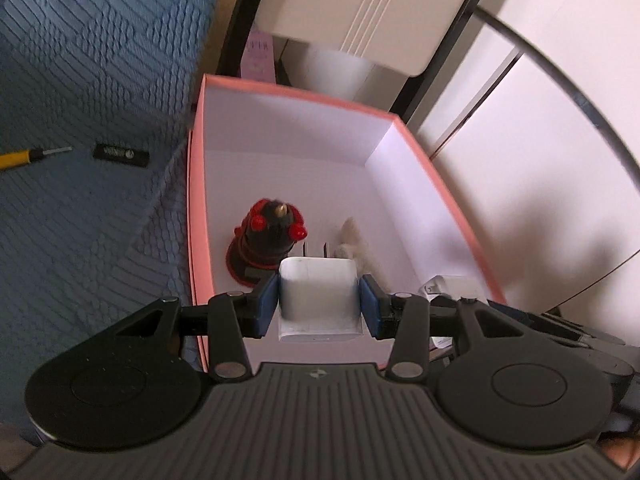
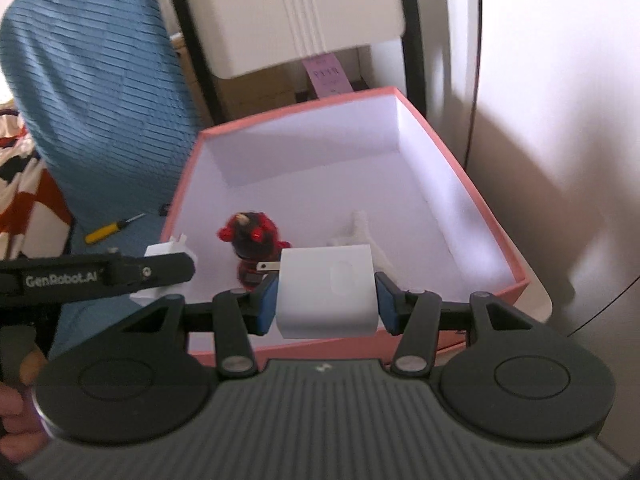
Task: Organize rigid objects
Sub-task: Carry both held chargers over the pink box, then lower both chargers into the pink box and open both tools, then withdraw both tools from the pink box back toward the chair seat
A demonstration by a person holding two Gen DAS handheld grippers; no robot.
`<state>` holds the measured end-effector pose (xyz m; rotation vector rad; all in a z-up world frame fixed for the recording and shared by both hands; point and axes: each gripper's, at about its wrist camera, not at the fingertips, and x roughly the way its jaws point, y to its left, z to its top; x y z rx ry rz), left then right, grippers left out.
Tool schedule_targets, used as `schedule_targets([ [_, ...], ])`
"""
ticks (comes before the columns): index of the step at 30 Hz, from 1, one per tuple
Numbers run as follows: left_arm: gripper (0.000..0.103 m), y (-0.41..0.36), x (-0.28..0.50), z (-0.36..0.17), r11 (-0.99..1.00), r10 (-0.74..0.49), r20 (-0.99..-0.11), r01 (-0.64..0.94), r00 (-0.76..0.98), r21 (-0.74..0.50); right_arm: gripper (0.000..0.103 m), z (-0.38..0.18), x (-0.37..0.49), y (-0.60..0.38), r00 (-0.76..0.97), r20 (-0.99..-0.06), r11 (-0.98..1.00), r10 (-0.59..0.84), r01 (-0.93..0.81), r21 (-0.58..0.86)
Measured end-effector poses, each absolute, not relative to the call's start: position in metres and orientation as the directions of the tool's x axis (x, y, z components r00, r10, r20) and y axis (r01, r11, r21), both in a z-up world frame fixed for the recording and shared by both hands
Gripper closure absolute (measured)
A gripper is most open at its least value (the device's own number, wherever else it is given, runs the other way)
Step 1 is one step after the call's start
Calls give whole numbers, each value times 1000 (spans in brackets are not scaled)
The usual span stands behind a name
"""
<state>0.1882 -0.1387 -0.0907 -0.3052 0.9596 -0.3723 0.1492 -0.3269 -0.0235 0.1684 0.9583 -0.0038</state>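
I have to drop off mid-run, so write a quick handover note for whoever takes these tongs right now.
Left tongs: shut on a white charger, prongs forward, held over the pink box.
Right tongs: shut on a second white charger, also over the box's near end.
In the box: red-and-black figurine, upright, and a small white object beside it.
Left out on the blue cover: yellow-handled screwdriver and a black bar-shaped item.
Next, probably: lower and release both chargers, then fetch those two.
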Motion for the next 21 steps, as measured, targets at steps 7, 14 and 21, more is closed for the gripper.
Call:
schedule_targets([
  [7,53,-148,210,-115,896,-441,-768,178,465,-407,51,-53,168,-333,538,-840,988,67,84,133],
  [14,53,-150,220,-127,895,-443,-777,166,448,-414,51,-67,182,-333,522,-849,988,76,74,134],
  [21,52,-147,219,-124,896,-440,-774,166,454,-412,51,-65,183,-328,527,-845,988,91,60,144],
])
